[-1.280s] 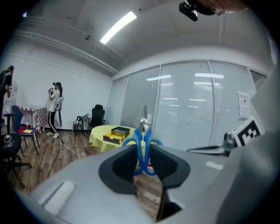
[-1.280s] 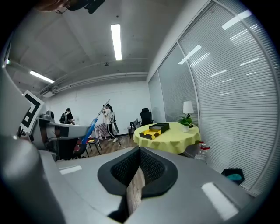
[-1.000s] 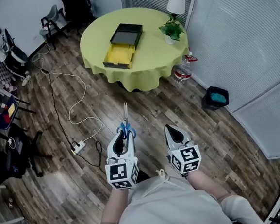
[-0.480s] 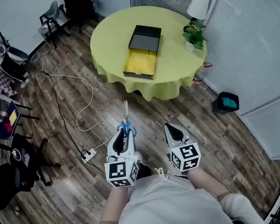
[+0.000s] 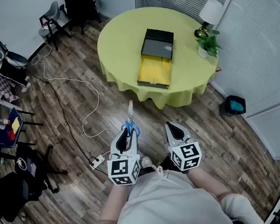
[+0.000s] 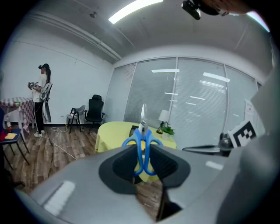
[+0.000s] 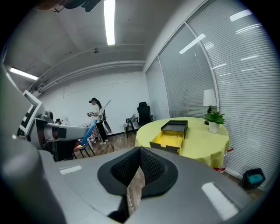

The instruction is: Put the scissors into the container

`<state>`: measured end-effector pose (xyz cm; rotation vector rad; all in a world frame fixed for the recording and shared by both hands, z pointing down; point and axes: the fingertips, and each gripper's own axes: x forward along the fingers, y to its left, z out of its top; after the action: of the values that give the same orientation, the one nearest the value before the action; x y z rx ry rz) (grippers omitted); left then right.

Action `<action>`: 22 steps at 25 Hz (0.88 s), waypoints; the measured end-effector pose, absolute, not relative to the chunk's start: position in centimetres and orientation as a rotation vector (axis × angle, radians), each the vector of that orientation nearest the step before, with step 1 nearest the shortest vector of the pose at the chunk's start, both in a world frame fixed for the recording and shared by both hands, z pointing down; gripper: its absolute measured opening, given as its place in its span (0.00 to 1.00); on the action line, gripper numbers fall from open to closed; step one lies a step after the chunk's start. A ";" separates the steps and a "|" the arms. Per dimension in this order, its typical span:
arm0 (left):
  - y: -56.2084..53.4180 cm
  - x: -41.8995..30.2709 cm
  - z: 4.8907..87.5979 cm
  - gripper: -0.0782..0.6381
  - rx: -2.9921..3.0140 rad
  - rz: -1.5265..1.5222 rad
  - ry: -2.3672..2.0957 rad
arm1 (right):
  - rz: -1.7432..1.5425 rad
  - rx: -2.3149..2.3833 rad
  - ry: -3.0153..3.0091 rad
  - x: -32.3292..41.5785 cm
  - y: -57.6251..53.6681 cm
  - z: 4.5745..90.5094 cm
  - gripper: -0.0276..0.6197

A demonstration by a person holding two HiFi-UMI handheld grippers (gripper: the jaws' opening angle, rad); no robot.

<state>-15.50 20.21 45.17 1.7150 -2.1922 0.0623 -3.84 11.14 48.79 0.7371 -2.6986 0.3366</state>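
Note:
My left gripper is shut on the blue handles of the scissors, and their blade points ahead towards the table. In the left gripper view the scissors stand upright between the jaws of the left gripper. The container, a black box with a yellow drawer pulled out, lies on the round yellow-green table well ahead. It also shows in the right gripper view as the container. My right gripper is beside the left one, shut and holding nothing, and it appears again as the right gripper.
A potted plant and a white lamp stand at the table's right edge. A white cable with a power strip lies on the wood floor at left. Chairs and clutter line the left side. A dark bin sits by the blinds.
The table and container have slid right and nearer in the head view as the person walks up. Both grippers keep the same pose, with the scissors still held.

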 end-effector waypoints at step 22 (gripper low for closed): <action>-2.6 -23.0 47.3 0.24 1.722 0.172 -2.105 | 0.369 0.798 -2.665 -10.8 -13.2 49.2 0.04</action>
<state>-22.96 -2.56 47.32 1.7216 -2.1051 0.1720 -10.79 -13.20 49.22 0.7977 -2.6652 0.3687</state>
